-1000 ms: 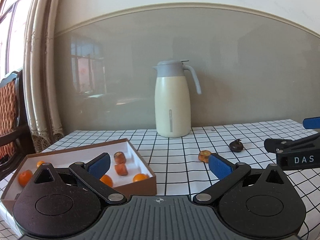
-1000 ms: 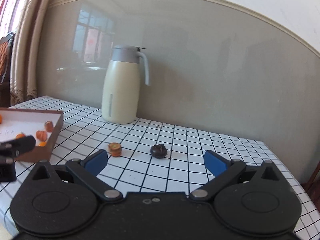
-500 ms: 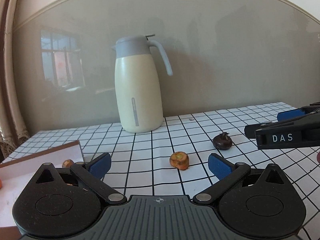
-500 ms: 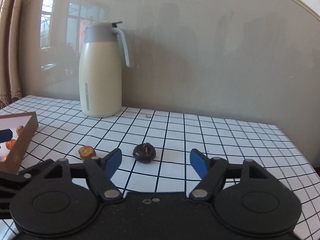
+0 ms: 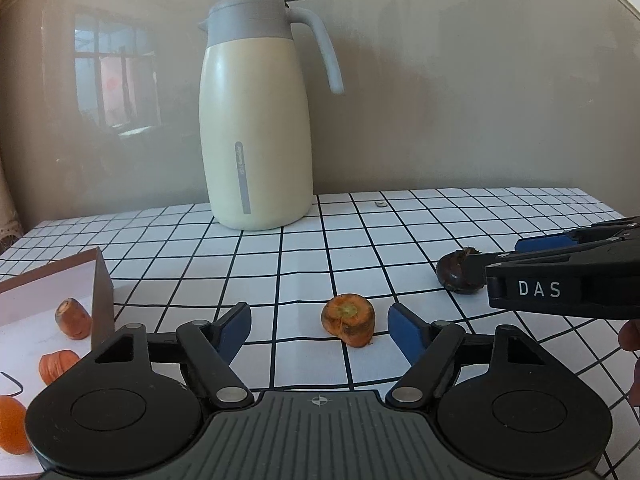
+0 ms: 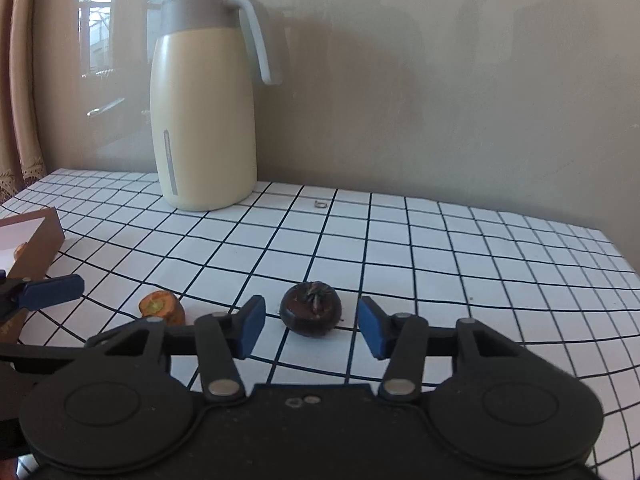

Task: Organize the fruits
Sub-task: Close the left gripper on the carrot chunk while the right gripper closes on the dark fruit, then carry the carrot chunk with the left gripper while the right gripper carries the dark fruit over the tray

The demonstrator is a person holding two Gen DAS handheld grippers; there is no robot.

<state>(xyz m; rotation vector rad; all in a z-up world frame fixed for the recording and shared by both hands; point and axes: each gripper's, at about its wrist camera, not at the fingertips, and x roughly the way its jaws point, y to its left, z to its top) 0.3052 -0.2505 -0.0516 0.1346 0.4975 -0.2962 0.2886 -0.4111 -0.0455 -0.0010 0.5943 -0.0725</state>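
The left hand-held gripper (image 5: 320, 330) is closing, its jaws still apart around a carrot chunk (image 5: 349, 320) standing cut face up on the desk (image 5: 304, 264). The right hand-held gripper (image 6: 311, 326) is closing around a dark fruit (image 6: 311, 314), stem up, untouched.

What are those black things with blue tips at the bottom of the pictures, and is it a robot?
No robot here: a person holds a grabbing tool in each hand, and each tool carries a camera looking out past its own jaws. One picture is from the left gripper, the other from the right gripper. Both hover over a checked tablecloth. An orange carrot chunk sits between the left jaws and a dark round fruit between the right jaws. Both pairs of jaws are closing, but neither is squeezing anything yet. Behind stands a cream jug, and at the left is a box already holding orange pieces.
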